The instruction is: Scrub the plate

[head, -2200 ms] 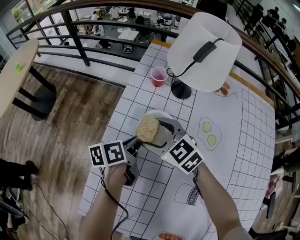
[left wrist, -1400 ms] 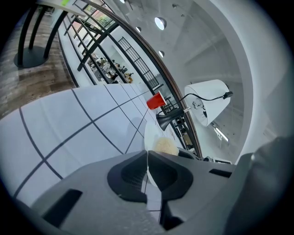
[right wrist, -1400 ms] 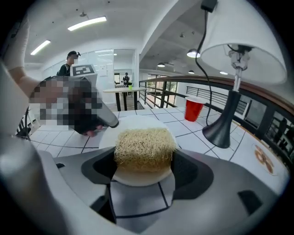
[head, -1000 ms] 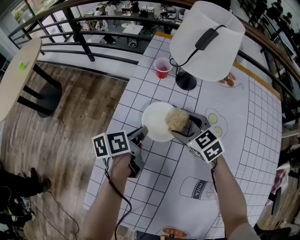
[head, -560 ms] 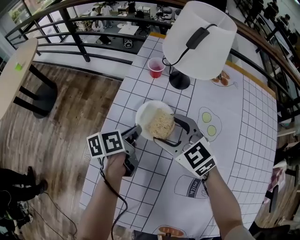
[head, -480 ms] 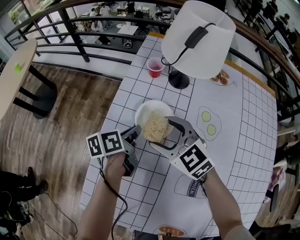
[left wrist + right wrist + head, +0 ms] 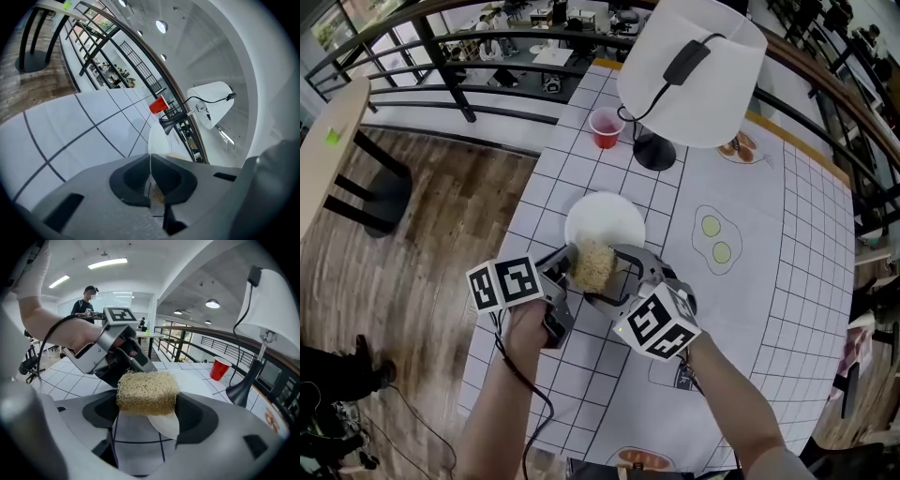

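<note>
That plate (image 7: 605,217) looks thin, stiff, probably slippery; left gripper (image 7: 565,259) pinches its lower-left rim, right gripper (image 7: 596,269) clamps the squishy scrubber (image 7: 592,263).

The scrubber (image 7: 147,392) is made of coarse, rough, straw-coloured fibre. The plate (image 7: 605,217) is seen as smooth, white and faintly glossy. The fingers (image 7: 206,420) of the right gripper (image 7: 148,399) are moulded in matt grey plastic. The desk (image 7: 769,234) is covered by a smooth matt sheet (image 7: 787,309); the floor (image 7: 441,216) is laid in wood planks.
</note>
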`<state>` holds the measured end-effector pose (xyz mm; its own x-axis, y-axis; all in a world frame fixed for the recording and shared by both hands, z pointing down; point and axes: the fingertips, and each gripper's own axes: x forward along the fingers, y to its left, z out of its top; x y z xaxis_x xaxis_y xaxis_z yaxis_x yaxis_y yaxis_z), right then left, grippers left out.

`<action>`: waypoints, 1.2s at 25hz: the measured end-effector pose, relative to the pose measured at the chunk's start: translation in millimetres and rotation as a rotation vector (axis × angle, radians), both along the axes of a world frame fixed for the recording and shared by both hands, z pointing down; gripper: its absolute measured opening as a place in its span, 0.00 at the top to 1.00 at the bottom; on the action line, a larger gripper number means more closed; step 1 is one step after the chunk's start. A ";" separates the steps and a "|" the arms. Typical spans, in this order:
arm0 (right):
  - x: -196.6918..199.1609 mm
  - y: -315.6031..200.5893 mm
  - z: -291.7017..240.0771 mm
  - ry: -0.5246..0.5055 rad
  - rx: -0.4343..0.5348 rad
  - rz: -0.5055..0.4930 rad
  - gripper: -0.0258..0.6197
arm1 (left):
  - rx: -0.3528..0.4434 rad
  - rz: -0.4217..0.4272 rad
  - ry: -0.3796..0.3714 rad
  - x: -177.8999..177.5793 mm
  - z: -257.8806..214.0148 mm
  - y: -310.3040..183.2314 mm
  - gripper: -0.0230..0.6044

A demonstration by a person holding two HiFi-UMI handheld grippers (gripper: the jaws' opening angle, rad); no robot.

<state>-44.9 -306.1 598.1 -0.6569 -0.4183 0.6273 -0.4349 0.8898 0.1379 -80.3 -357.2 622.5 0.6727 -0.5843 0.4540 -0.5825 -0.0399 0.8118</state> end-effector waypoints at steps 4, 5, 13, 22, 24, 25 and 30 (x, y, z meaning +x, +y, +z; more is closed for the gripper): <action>-2.7 -2.6 11.4 0.032 -0.009 0.014 0.39 | -0.019 -0.011 0.017 -1.7 2.0 -0.2 0.93; -1.6 -2.7 12.5 0.029 -0.015 0.020 0.39 | -0.023 -0.011 0.024 -1.8 2.4 -0.4 0.93; 20.9 -4.7 25.0 0.018 -0.100 0.094 0.39 | -0.024 0.002 0.010 -0.3 3.4 -1.1 0.93; 54.7 -13.6 30.8 0.061 -0.096 0.175 0.39 | -0.033 0.006 0.026 0.2 4.3 -1.3 0.93; 64.6 -17.6 32.0 0.076 -0.093 0.200 0.39 | -0.032 0.008 0.027 0.0 4.0 -1.4 0.93; 69.7 -19.8 32.4 0.078 -0.093 0.214 0.39 | -0.031 0.008 0.028 -0.2 4.0 -1.7 0.93; 87.7 -25.4 33.3 0.091 -0.094 0.266 0.39 | -0.035 0.005 0.022 -0.5 3.9 -1.6 0.93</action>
<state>42.8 -331.5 631.4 -0.4714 -0.5054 0.7227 -0.6443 0.7570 0.1091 -80.9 -358.8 626.4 0.6858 -0.5645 0.4593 -0.5644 -0.0141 0.8254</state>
